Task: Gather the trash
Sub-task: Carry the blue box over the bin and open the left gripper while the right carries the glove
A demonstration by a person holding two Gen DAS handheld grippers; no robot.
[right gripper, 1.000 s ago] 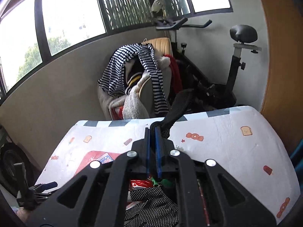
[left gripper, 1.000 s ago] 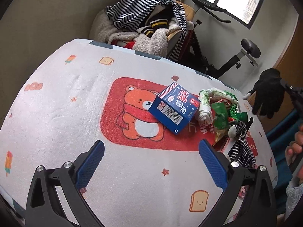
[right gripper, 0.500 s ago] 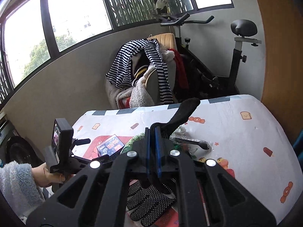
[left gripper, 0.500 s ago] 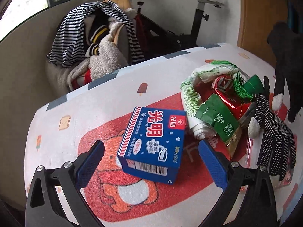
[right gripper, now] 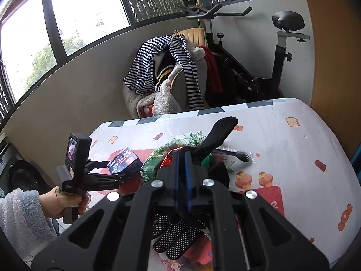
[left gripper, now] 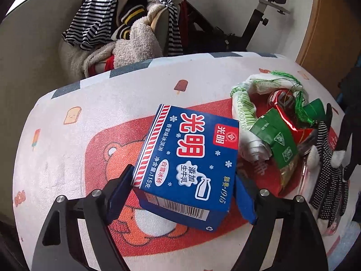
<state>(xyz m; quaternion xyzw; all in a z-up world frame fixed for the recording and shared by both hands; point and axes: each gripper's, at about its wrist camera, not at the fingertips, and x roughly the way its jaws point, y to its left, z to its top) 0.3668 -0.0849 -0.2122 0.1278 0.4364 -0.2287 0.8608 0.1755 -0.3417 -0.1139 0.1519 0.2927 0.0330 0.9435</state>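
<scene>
Blue carton (left gripper: 189, 164) flat, long axis diagonal, barcode end toward closing left gripper (left gripper: 182, 194)

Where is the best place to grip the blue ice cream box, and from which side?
Grip the blue box across its two long side walls, approaching from its barcode end. It lies flat with those parallel faces exposed, and the left gripper is closing on exactly them.

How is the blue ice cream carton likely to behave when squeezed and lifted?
The blue ice cream carton is thin cardboard, so its walls may dent as the left gripper closes. Flat-sided, it shouldn't roll. It may be empty and light.
</scene>
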